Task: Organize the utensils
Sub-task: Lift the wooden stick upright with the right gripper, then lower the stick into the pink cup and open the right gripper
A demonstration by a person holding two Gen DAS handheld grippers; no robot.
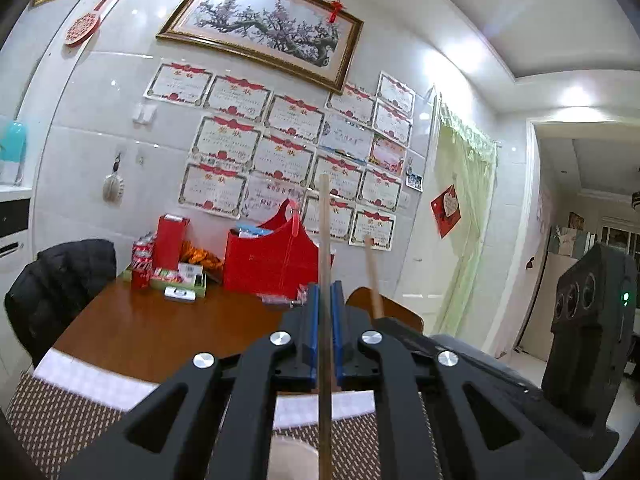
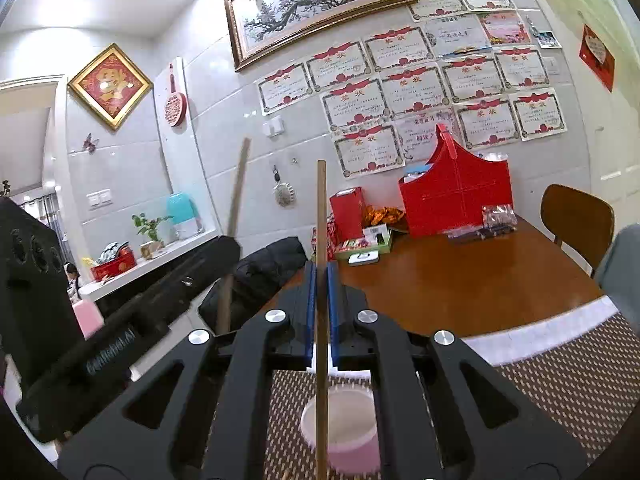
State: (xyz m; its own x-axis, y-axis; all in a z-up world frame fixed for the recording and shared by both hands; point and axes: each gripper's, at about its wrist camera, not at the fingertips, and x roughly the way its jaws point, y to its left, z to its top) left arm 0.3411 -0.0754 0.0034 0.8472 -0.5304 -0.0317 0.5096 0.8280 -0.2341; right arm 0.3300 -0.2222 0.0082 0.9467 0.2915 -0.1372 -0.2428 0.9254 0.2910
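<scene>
Got one chopstick in each gripper right now. My left gripper (image 1: 325, 292) is clamped tight on a chopstick (image 1: 325, 240), blue pads (image 1: 313, 320) pressed against both sides, stick running straight up past the tips. The right gripper (image 2: 320, 276) is the same deal, pinched shut on its own stick (image 2: 321, 216), which stands upright with its lower end over the pink cup (image 2: 352, 444). That cup sits on the woven mat (image 2: 568, 384) at the near edge of the table (image 2: 460, 292). Each camera catches the other gripper's stick off to the side, a bit blurry. Red basket (image 2: 456, 196) sits back by the wall.
</scene>
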